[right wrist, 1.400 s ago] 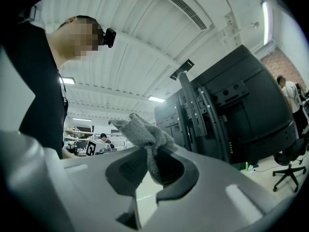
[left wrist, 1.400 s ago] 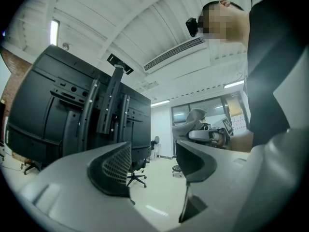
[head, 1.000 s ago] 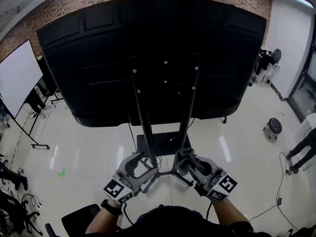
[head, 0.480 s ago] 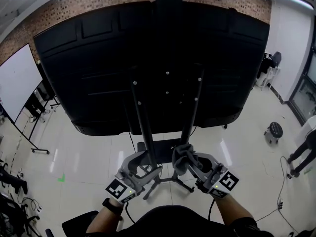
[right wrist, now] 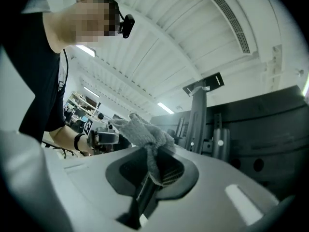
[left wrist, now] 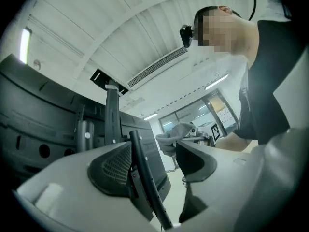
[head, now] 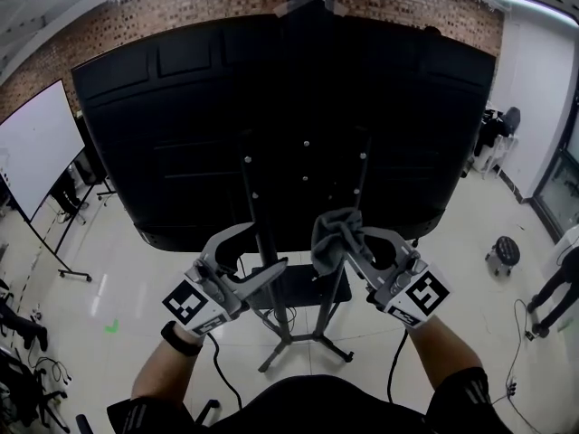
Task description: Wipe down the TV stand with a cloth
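— Grey fluffy cloth point(head: 333, 229): where?
— Clamped in the jaws of my right gripper point(head: 348, 242), just beside the right post of the black metal TV stand point(head: 360, 181). Soft, light, it should drape; best held at the bunch. On my left gripper point(head: 264, 251) the jaws stand apart, empty.

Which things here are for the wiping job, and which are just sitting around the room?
For the job:
- cloth, pinched in the right tool
- TV stand, the black poles under the big screen
- left tool, open and empty

Just lying about:
- whiteboard on the left
- stool on the right
- green floor mark
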The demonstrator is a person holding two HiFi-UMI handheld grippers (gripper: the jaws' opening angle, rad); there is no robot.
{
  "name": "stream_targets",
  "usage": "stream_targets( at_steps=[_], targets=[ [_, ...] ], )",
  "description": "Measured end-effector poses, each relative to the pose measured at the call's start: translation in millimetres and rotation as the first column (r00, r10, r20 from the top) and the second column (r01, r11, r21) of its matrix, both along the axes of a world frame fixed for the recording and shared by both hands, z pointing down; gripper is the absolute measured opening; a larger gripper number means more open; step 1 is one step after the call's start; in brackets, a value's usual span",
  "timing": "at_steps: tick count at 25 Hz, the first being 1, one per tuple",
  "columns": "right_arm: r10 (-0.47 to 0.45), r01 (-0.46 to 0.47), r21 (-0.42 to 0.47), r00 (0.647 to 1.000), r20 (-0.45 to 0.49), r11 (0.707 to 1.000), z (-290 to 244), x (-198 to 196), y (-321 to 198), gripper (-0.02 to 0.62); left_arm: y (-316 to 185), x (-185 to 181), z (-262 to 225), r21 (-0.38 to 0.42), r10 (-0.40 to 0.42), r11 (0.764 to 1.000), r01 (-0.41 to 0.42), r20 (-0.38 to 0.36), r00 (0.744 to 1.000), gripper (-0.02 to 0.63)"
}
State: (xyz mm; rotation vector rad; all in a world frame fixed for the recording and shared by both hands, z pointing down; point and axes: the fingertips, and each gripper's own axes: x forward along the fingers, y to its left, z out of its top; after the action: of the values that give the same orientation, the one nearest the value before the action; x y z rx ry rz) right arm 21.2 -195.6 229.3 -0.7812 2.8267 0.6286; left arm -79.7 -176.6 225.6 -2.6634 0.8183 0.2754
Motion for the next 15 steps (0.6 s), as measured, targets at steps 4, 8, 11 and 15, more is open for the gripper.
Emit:
stream_targets(
  at_steps=[4, 8, 11, 15],
  targets=[
    [0.007, -0.006, 0.061, 0.999, -0.032, 0.998, -42, -6, -16, 0.037, -10, 3, -55, 0.111, -0.012, 0.994, 0.007, 0.041, 0.999, 0.31],
    [0.059, -0.045, 0.181, 0.996, -0.071, 0.983, -97, -12, -34, 0.037, -16, 18, -105, 0.201, 0.008, 0.979, -0.026, 0.093, 0.996, 0.307],
    [0.073, -0.058, 0.222, 0.995, -0.062, 0.973, -139, -16, -47, 0.037, -30, 26, -139, 0.214, 0.016, 0.976, -0.038, 0.103, 0.995, 0.307],
    [0.137, -0.103, 0.288, 0.986, -0.099, 0.952, -186, -23, -65, 0.037, -57, 30, -181, 0.275, -0.069, 0.961, 0.031, 0.131, 0.989, 0.308]
  ],
)
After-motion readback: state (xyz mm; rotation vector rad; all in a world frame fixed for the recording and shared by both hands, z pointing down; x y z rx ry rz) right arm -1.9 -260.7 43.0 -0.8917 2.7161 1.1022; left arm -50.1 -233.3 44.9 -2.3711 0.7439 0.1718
